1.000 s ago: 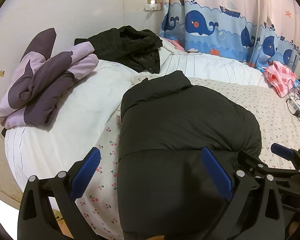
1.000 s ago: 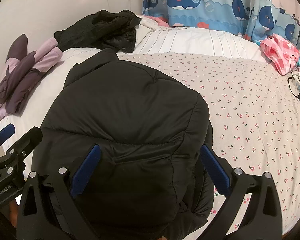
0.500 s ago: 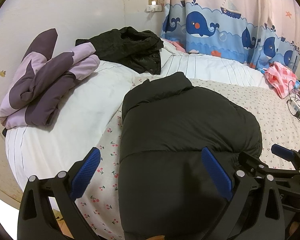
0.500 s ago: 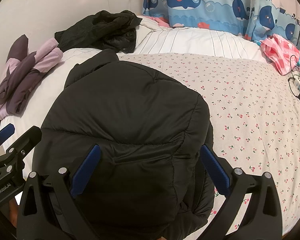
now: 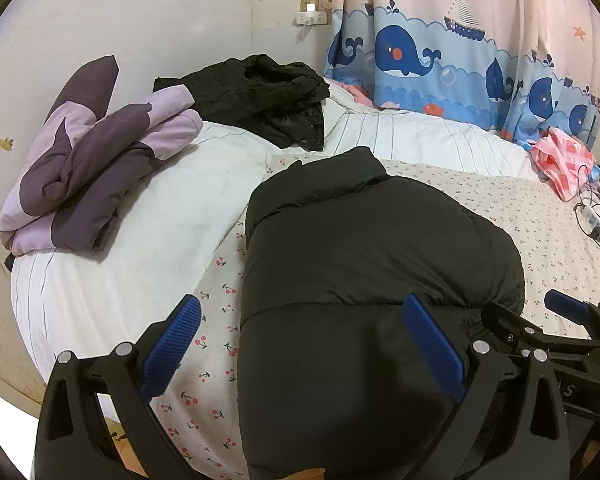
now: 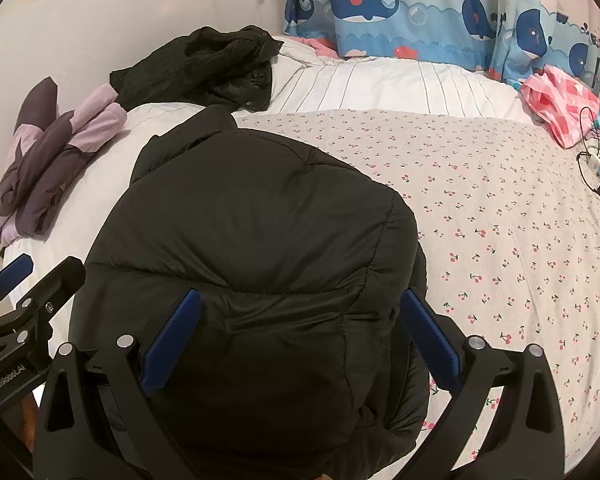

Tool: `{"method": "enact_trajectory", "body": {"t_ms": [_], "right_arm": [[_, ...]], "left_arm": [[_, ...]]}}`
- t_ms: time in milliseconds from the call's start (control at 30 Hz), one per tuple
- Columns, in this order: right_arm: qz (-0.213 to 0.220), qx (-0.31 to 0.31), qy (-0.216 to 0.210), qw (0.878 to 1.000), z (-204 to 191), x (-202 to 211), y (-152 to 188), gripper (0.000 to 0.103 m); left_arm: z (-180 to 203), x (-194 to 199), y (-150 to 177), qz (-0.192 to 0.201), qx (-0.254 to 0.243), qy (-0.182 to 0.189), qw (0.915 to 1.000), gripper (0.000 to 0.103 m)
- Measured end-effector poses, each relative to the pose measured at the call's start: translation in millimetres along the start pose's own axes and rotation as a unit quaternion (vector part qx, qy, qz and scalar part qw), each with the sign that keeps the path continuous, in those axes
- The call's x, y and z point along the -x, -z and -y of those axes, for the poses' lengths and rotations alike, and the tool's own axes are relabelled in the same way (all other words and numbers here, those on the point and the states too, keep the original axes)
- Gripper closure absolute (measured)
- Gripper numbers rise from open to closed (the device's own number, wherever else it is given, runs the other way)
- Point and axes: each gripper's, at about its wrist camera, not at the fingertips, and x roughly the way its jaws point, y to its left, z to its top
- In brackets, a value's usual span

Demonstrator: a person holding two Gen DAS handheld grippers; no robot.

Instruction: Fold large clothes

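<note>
**Black puffer jacket folded on the bed, both tools released above it**

We see a black puffer jacket (image 5: pixel 364 280) lying folded into a thick, rounded bundle on the bed (image 6: pixel 500 220). Its shell is smooth with a slight sheen, quilted in broad padded panels split by stitched seams. Its long axis runs away from us, the collar end pointing toward the far wall and the bulkier end nearest the cameras.

The bed carries a pale sheet printed with small red cherries; beyond it lies white bedding with thin stripes.

Our left tool (image 5: pixel 300 344) hangs low over the jacket's near left edge, its blue ribbed pads spread wide with nothing between them: one pad over the cherry sheet, the other over black fabric. Our right tool (image 6: pixel 300 336) sits just beside it, likewise spread wide and gripping nothing, both pads over the jacket's near end. Each tool shows at the edge of the other's view.

Well apart, by the far wall, rest a folded purple and lilac garment (image 5: pixel 96 172) and a crumpled black garment (image 5: pixel 260 96). A pink checked cloth (image 6: pixel 560 104) lies at the far right, near a whale-print curtain (image 6: pixel 420 4).
</note>
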Motion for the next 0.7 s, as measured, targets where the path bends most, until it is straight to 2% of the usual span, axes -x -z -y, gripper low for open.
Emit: {"method": "enact_trajectory", "body": {"t_ms": [700], "right_arm": [[-0.007, -0.003, -0.005, 1.000, 4.1, -5.2, 3.1, 0.007]], "left_arm": [[1.8, 3.0, 4.3, 0.003, 0.005, -0.007, 1.0000, 0.006]]}}
